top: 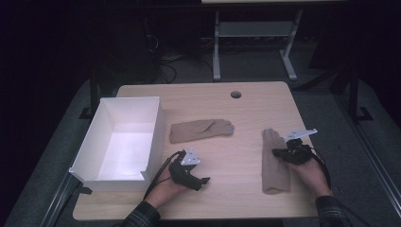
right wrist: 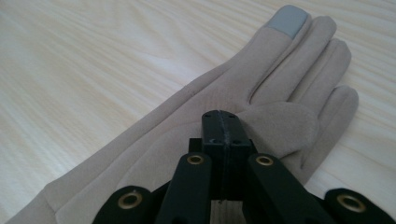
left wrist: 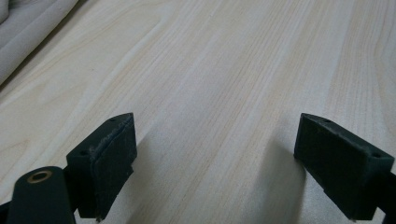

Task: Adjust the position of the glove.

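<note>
Right gripper [top: 278, 152]: its jaws are pressed together over the near glove [top: 274, 163]; in the right gripper view they sit on the palm by the thumb [right wrist: 285, 128], though whether any fabric is pinched between them I cannot tell.
Near glove: it lies flat on the worktop [top: 236, 189], well to the right of the white box [top: 90, 146], directly under the right gripper.
Near glove's axis: long axis runs from the person's edge away across the worktop; the fingers point away from the right gripper's camera, one fingertip [right wrist: 289, 19] capped in grey.
Left gripper [top: 201, 182]: jaws stand wide apart over bare wood, just right of the white box, holding nothing.
Far glove [top: 201, 130]: it lies crosswise just beyond the left gripper, right of the white box, apart from the near glove.
</note>
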Motion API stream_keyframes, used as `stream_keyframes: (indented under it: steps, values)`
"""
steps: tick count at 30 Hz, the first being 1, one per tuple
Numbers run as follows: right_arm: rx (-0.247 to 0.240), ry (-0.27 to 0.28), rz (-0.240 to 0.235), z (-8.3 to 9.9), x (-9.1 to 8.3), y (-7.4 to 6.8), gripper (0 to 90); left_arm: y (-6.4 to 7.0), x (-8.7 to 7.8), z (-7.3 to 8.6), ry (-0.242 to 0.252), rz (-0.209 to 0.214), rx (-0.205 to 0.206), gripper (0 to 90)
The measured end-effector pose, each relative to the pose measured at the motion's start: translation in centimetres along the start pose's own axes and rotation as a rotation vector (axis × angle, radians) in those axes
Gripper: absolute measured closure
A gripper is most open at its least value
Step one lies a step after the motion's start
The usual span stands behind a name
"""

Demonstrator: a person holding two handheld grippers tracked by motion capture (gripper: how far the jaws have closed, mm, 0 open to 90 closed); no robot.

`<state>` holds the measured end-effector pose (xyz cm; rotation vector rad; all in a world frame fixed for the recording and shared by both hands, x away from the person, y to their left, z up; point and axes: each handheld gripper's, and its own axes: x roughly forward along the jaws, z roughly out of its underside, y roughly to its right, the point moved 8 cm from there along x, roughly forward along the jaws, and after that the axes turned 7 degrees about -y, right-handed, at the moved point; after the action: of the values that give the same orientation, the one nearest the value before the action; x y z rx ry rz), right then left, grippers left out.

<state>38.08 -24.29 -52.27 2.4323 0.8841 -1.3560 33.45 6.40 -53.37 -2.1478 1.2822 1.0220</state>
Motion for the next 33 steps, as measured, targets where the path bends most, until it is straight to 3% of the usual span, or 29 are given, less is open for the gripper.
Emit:
stream_keyframes:
  steps: [5, 13, 17, 20, 22, 23, 25, 30, 33]
  values:
    - [-0.016, -0.005, -0.020, -0.5, 0.5, -1.8, 90.0, 0.0, 0.0, 0.0, 0.001, -0.001, -0.001, 12.4]
    - [-0.084, -0.011, -0.052, -1.0, 1.1, -4.5, 90.0, 0.0, 0.0, 0.0, 0.001, -0.001, 0.000, 12.3]
    - [-0.103, -0.009, -0.046, -1.2, 1.2, -4.8, 90.0, 0.0, 0.0, 0.0, 0.006, 0.000, -0.006, 12.3]
    - [-0.106, 0.037, -0.031, -1.4, 0.3, -4.5, 79.5, 0.0, 0.0, 0.0, 0.000, -0.001, 0.000, 12.3]
    - [-0.107, 0.056, -0.018, -1.5, 0.0, -4.2, 77.3, 0.0, 0.0, 0.0, 0.000, -0.001, 0.000, 12.3]
    - [-0.081, 0.075, 0.013, -1.4, -0.6, -3.3, 70.0, 0.0, 0.0, 0.0, 0.001, -0.001, 0.000, 12.3]
    - [-0.074, 0.083, 0.025, -1.4, -0.7, -3.0, 67.0, 0.0, 0.0, 0.0, 0.001, -0.001, 0.000, 12.3]
    - [0.002, 0.109, 0.096, -0.5, -1.2, -0.2, 44.3, 0.0, 0.0, 0.0, 0.000, -0.004, -0.004, 12.2]
    - [0.043, 0.107, 0.120, 0.1, -1.2, 1.2, 35.5, 0.0, 0.1, -0.1, 0.000, -0.006, -0.007, 12.2]
